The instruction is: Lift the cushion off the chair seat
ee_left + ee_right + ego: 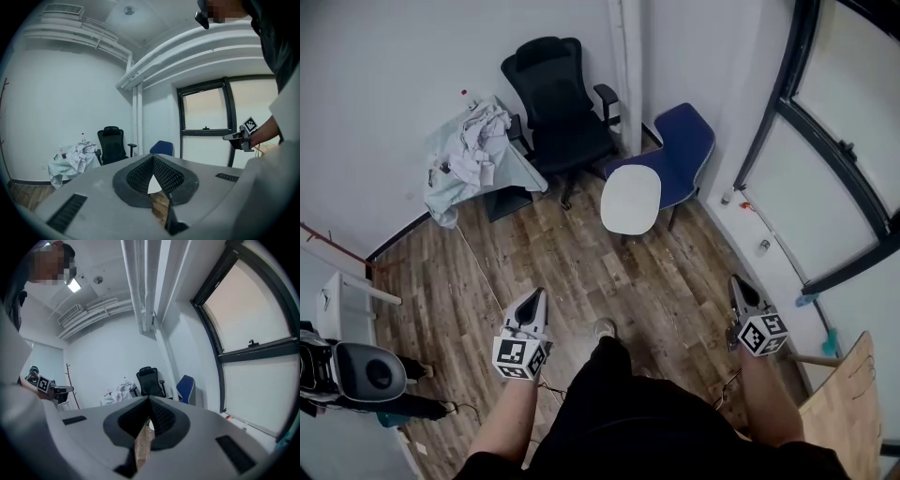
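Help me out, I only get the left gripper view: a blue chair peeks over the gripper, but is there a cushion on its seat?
Observer: Yes. The head view shows a white cushion lying on the seat of the blue chair.
Operator: Is anything gripping it?
Observer: No. The left gripper and the right gripper are both well short of it, with bare wood floor between.
Operator: Is the right one open?
Observer: The right gripper view shows its jaws shut, with nothing between them.
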`<action>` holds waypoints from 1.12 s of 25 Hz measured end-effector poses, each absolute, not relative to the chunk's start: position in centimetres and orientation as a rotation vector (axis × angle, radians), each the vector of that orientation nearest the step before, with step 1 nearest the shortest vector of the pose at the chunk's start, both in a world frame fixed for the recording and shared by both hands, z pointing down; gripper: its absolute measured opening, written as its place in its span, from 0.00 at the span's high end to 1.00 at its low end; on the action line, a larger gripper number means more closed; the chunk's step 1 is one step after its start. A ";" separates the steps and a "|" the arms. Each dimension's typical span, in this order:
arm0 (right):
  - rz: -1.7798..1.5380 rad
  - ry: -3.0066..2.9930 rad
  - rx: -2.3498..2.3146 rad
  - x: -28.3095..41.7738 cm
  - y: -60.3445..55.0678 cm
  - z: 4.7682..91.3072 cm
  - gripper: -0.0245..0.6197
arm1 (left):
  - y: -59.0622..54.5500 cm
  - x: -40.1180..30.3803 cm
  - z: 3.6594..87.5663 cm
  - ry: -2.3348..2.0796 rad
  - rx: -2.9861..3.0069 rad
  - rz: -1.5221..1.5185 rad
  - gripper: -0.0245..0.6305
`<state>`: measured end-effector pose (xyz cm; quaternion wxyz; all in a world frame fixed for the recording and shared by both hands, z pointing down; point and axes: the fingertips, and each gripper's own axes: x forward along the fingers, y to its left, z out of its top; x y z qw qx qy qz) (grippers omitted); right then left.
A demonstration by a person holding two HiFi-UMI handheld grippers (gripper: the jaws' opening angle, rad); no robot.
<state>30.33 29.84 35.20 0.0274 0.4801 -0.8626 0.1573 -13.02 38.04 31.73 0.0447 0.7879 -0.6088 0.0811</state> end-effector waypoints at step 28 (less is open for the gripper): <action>0.483 -2.472 1.728 26.2 13.9 34.9 0.94 | 12.1 -17.9 33.2 -1.634 2.587 0.195 0.96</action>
